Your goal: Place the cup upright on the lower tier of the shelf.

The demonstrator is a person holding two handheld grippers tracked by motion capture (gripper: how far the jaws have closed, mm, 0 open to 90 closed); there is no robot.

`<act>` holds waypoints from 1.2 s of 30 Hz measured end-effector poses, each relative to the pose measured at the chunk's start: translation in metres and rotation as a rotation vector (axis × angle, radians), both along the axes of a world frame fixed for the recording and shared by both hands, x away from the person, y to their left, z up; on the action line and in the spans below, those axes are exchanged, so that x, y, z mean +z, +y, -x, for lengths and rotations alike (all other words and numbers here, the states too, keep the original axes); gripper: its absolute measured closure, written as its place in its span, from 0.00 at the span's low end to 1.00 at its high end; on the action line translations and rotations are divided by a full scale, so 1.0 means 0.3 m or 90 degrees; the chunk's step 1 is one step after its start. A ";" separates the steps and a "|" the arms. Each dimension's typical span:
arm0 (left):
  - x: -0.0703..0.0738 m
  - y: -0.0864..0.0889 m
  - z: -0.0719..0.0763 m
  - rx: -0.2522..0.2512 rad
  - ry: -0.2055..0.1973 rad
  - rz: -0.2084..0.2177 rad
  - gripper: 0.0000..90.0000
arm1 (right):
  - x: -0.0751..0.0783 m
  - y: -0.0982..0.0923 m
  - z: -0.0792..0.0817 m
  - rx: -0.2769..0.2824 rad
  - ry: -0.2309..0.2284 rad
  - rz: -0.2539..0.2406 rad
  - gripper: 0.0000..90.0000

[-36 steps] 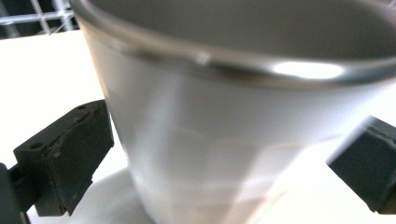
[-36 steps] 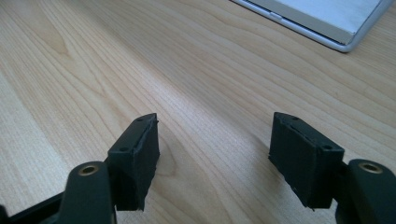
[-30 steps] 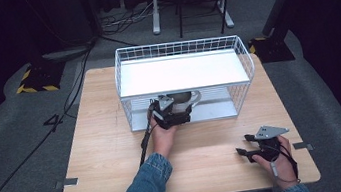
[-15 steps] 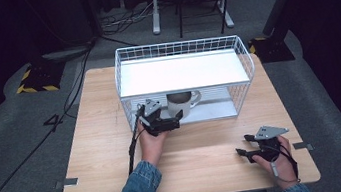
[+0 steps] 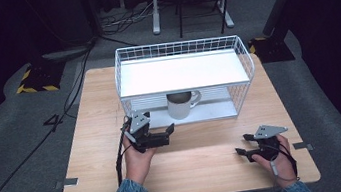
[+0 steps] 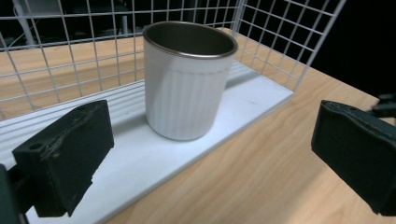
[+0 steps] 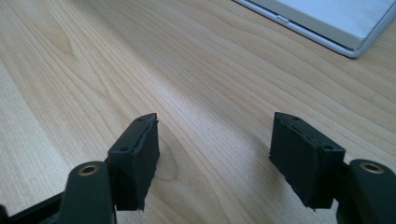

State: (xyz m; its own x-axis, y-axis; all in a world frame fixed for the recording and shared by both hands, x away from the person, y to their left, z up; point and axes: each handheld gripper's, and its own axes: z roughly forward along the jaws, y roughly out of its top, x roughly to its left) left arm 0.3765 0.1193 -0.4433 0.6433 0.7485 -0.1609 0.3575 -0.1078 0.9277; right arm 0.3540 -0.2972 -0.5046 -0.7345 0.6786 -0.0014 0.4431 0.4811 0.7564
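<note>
Left hand-held gripper gapes wide before the mug on the rack's lower shelf — right hand-held gripper gapes too

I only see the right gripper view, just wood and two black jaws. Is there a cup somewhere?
Observer: Yes, a white mug stands upright on the lower shelf of a wire rack.
Operator: Is anyone holding it?
Observer: No. The left gripper sits in front of the mug with jaws wide open, touching nothing.
Operator: Does the mug have anything inside?
Observer: The left gripper view shows a dark metal inside near the rim; the bottom is hidden.
</note>
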 end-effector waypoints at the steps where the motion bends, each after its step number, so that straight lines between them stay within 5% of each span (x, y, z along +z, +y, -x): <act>1: 0.006 0.005 0.013 -0.002 0.004 -0.005 0.00 | 0.000 0.001 -0.002 0.002 0.000 0.000 0.36; 9: 0.031 0.075 0.105 0.001 -0.005 -0.002 0.00 | 0.000 0.004 -0.007 0.006 -0.001 0.000 0.36; 24: -0.001 0.224 0.217 0.051 0.008 -0.091 0.00 | 0.000 0.004 -0.007 0.005 -0.001 0.000 0.36; 27: -0.025 0.246 0.213 0.062 0.060 -0.136 0.00 | 0.000 0.004 -0.007 0.005 -0.001 0.000 0.36; 28: -0.025 0.246 0.213 0.062 0.060 -0.136 0.00 | 0.000 0.004 -0.007 0.005 -0.001 0.000 0.36; 29: -0.043 0.261 0.210 0.061 0.093 -0.144 0.00 | 0.000 0.004 -0.006 0.005 -0.001 0.000 0.36; 36: -0.108 0.307 0.205 0.071 0.129 -0.145 0.00 | 0.000 0.005 -0.006 0.005 -0.003 0.001 0.37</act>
State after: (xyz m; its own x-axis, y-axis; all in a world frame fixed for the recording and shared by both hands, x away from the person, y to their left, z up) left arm 0.3152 0.2114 -0.4756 0.5269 0.8442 -0.0982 0.5541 -0.2536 0.7929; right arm 0.3557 -0.2959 -0.5047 -0.7398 0.6728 -0.0059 0.4359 0.4860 0.7575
